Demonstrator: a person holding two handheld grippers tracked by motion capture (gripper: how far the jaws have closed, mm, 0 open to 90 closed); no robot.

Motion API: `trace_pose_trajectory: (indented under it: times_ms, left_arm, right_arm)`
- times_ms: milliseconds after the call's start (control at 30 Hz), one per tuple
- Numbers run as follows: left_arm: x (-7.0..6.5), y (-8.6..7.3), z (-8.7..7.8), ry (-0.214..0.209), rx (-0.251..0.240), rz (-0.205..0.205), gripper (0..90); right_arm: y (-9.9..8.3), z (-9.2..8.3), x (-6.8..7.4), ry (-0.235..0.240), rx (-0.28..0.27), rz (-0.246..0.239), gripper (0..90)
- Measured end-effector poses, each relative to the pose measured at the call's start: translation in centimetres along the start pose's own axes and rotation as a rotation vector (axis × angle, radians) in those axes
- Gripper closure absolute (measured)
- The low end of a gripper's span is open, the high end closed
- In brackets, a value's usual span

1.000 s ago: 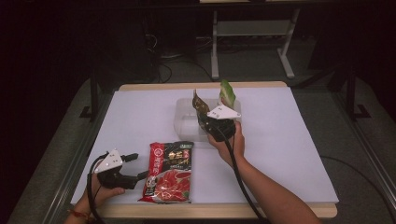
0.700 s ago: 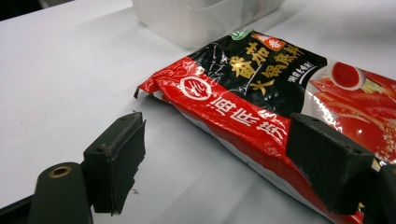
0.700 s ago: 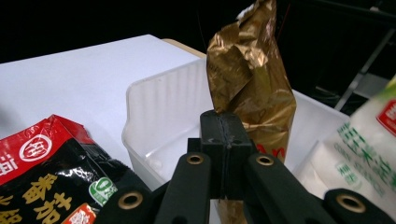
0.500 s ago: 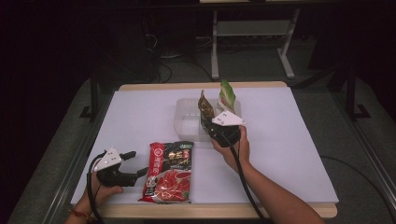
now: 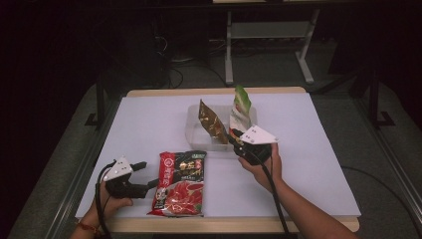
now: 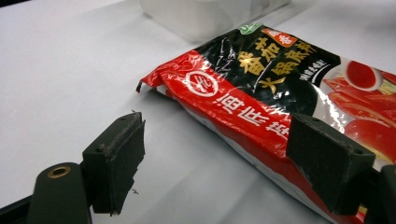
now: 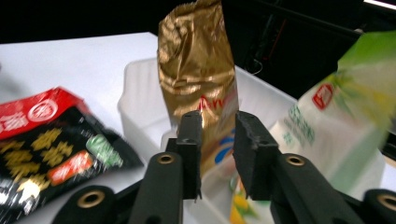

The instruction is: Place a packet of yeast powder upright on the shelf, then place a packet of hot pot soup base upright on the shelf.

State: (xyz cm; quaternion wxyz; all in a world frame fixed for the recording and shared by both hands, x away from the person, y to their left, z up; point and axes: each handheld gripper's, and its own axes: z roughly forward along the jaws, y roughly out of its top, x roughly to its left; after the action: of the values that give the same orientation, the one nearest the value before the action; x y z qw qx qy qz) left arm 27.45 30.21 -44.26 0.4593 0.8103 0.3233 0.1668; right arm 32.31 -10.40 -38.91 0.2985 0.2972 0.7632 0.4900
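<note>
since the earlier frame the right gripper (image 5: 234,141) has drawn back from the clear bin (image 5: 195,130) toward six o'clock, its jaws just opening a little; they now stand slightly apart with nothing pinched between them. the gold packet (image 5: 211,122) and the green-and-white packet (image 5: 240,113) stand propped upright in the bin, likely so more can slot in beside them. the red-and-black packet (image 5: 181,181) lies flat on the desk (image 5: 318,149), at seven o'clock from the bin. the left gripper (image 5: 149,174) rests low at its nine o'clock edge, jaws wide, one over the packet's edge, holding nothing. the right forearm reaches in from five o'clock, gripper roughly level.
</note>
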Motion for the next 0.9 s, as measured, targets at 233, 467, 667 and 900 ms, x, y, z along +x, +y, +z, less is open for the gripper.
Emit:
trace_pose_trajectory:
  times_ms: [233,467,667,900]
  left_arm:
    - [0.2,-0.1,0.0,0.009,0.015,-0.017,19.0]
    - [0.2,-0.1,0.2,0.011,0.031,-0.043,18.1]
    - [0.7,0.0,0.4,-0.003,0.052,-0.091,17.1]
    - [1.5,0.6,1.0,-0.026,0.085,-0.160,15.6]
  right_arm:
    - [-1.9,-2.3,-1.2,0.065,0.065,-0.035,62.8]
    - [-3.9,-3.4,-2.1,0.130,0.111,0.003,55.2]
    - [-4.9,-3.0,-2.1,0.177,0.150,0.024,52.0]
    - [-5.6,-2.7,-2.1,0.183,0.170,0.013,49.7]
